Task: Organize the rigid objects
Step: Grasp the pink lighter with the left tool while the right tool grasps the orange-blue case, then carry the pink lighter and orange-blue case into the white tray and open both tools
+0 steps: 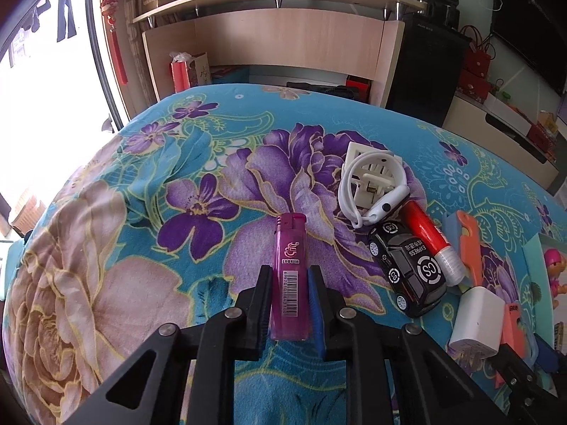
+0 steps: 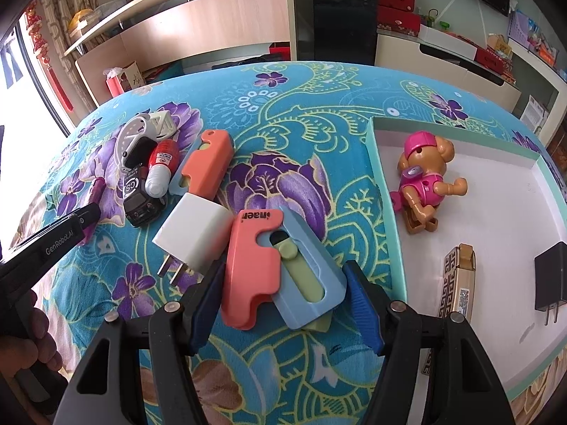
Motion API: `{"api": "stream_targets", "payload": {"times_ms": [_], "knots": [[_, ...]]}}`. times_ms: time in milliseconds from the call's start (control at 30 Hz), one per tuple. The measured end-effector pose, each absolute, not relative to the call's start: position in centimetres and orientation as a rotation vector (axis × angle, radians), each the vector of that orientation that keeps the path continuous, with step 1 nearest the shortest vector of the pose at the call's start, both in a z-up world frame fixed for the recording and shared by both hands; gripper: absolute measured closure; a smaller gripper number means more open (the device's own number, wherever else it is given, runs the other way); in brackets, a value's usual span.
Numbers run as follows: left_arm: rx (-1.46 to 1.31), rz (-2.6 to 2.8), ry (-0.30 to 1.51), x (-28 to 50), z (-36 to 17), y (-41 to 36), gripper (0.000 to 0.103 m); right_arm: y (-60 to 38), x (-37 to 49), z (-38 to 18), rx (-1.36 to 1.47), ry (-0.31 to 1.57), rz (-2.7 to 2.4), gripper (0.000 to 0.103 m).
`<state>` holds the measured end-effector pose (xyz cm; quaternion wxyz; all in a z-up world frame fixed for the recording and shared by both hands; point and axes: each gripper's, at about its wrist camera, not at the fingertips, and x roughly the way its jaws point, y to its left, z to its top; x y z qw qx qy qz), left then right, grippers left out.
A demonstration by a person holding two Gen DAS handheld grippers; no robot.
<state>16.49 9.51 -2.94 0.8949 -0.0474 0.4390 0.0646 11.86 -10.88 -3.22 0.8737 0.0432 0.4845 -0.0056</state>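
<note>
My left gripper (image 1: 290, 285) is shut on a magenta lighter (image 1: 290, 276), held above the floral bedspread. In the right wrist view the left gripper's tip (image 2: 86, 217) shows at the left with the lighter (image 2: 95, 188). My right gripper (image 2: 283, 290) is open, its jaws on either side of a coral, blue and green utility knife (image 2: 280, 269) lying on the bedspread. A white plug adapter (image 2: 193, 235) lies just left of the knife. A white-lined tray with a teal rim (image 2: 384, 191) stands at the right.
A pile at the left holds a black toy car (image 1: 407, 269), a red glue stick (image 1: 430, 237), a white watch (image 1: 372, 191) and a second coral knife (image 2: 209, 163). The tray holds a pink dog toy (image 2: 425, 180), a gold lighter (image 2: 459, 283) and a black charger (image 2: 551, 283).
</note>
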Motion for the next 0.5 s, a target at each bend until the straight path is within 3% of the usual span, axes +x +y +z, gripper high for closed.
{"api": "stream_targets", "payload": {"times_ms": [500], "knots": [[-0.095,0.085,0.707,13.3,4.4,7.2,0.082,-13.3,10.1,0.8,0.177,0.878,0.003,0.035]]}}
